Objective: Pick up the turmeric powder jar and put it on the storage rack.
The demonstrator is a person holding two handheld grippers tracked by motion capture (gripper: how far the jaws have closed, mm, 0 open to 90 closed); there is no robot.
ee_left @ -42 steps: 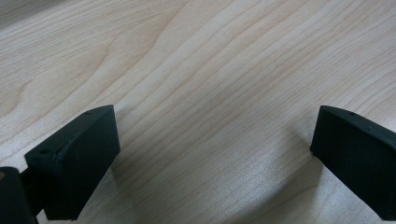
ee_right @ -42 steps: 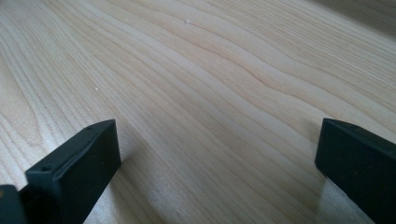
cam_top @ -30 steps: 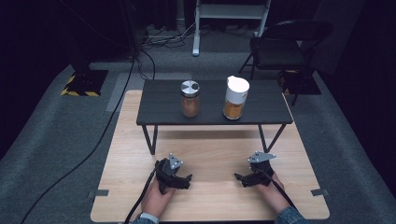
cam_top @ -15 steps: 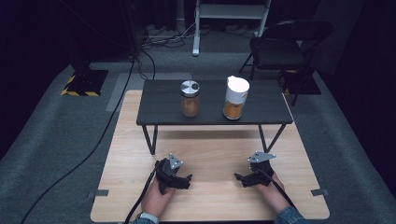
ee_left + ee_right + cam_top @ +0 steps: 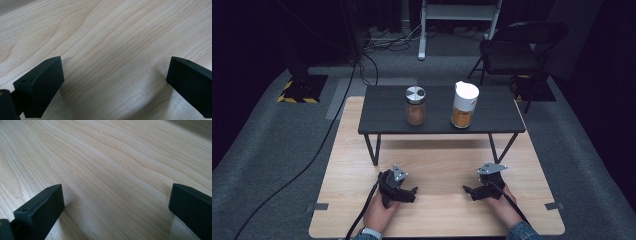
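Nearest, the left gripper and right gripper rest low on the wooden table, both with jaws spread wide over bare wood grain (nothing between them). The person's forearms are cut off at the bottom edge. Farther back, on the dark raised shelf, stand a metal-lidded spice jar and, right of it, a white-capped jar, well apart from both grippers; their labels are too small to read.
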